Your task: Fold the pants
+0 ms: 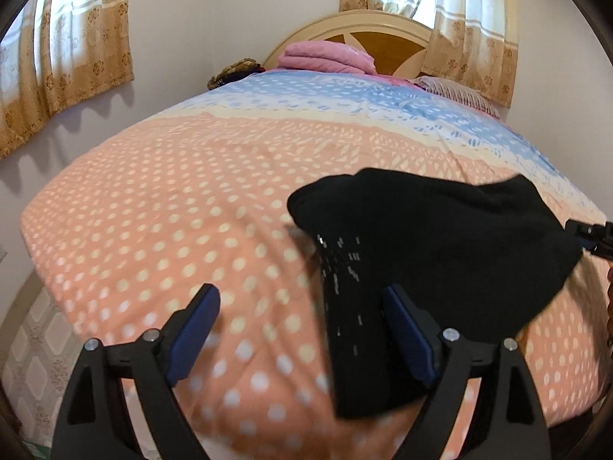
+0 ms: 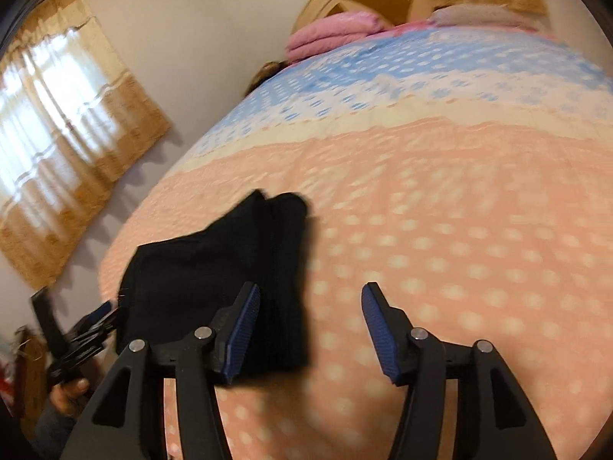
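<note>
The black pants (image 1: 429,237) sit in a folded bunch on the peach dotted bedcover (image 1: 153,207), close to me. My left gripper (image 1: 302,303) is open wide. A narrow part of the pants runs between its fingers, close against the right pad (image 1: 410,337), and the left pad is apart from the cloth. In the right wrist view the pants (image 2: 207,268) lie to the left, partly behind my right gripper's left finger (image 2: 241,329). My right gripper (image 2: 310,299) is open, with the cloth's edge reaching into the gap and nothing pinched. Each gripper shows at the other view's edge: the right gripper (image 1: 590,235) and the left gripper (image 2: 88,329).
The bed (image 2: 459,230) fills both views, peach near me and blue towards the headboard (image 1: 367,34). A folded pink blanket (image 1: 325,57) and a pillow (image 1: 456,90) lie at the far end. Curtains (image 1: 65,61) hang on the wall at left. A hand (image 2: 71,389) shows at lower left.
</note>
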